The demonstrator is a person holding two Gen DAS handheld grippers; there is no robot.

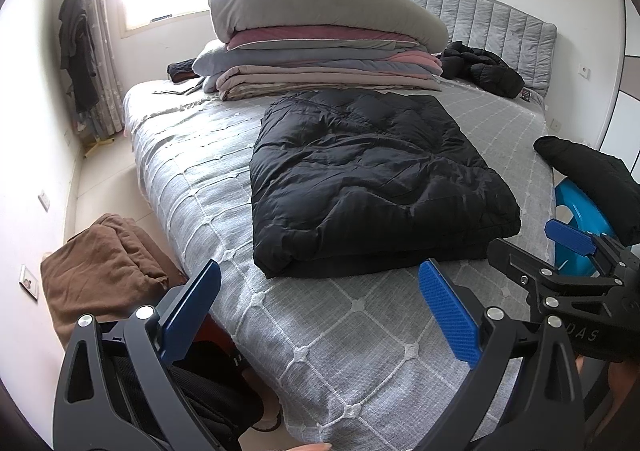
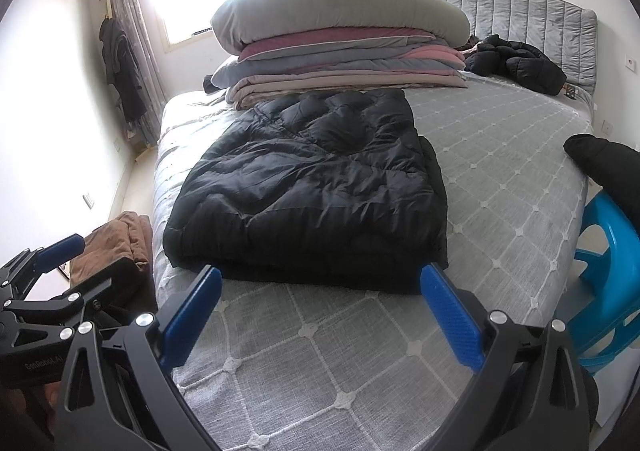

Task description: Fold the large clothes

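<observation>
Left wrist view | left gripper [image 1: 320, 303] and right gripper [image 2: 320, 303] hovering spread and empty just short of black padded coat [image 1: 368, 179] | coat lying folded mid-bed [image 1: 320, 351], stacked quilts [image 1: 320, 47] beyond it | fold probably finishing; next likely closing both jaws on near hem for one more fold.

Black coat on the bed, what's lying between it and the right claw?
Nothing: only bare grey bedspread separates the folded black coat from the open right claw, seen in the right wrist view.
</observation>
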